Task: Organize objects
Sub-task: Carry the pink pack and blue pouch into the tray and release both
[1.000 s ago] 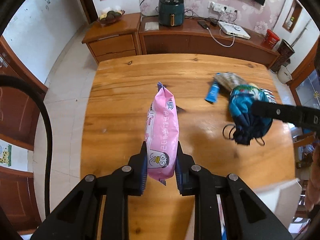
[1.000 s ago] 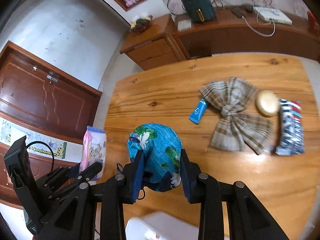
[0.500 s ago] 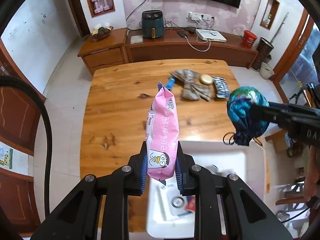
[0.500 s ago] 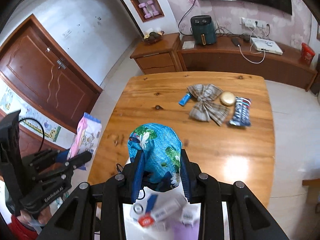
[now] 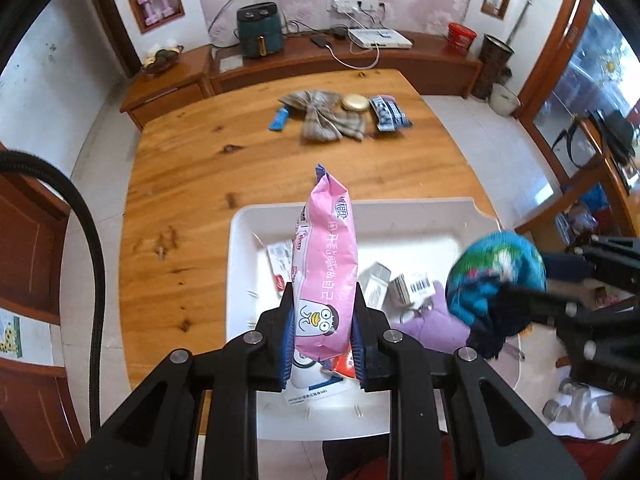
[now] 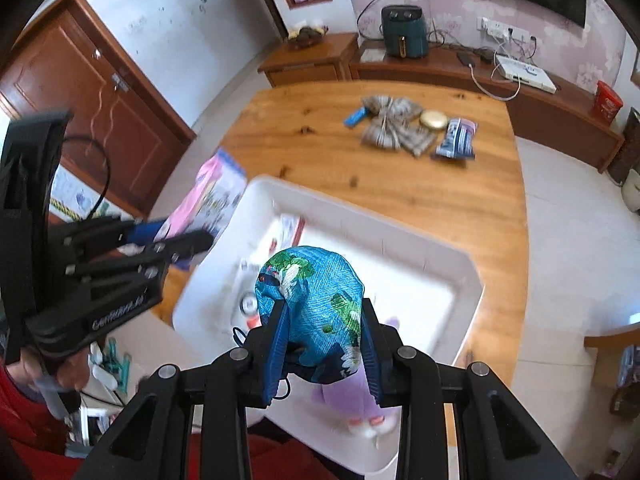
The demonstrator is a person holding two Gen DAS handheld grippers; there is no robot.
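Left claw (image 5: 322, 336) clamped on pink packet (image 5: 326, 268), right claw (image 6: 324, 344) on blue pouch (image 6: 310, 300); released together above the bin (image 5: 360, 210) below, they could collide

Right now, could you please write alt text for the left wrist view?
The left gripper holds a pink packet upright above a white bin of small items on a wooden table. At right, the right gripper holds a blue cloth bundle.
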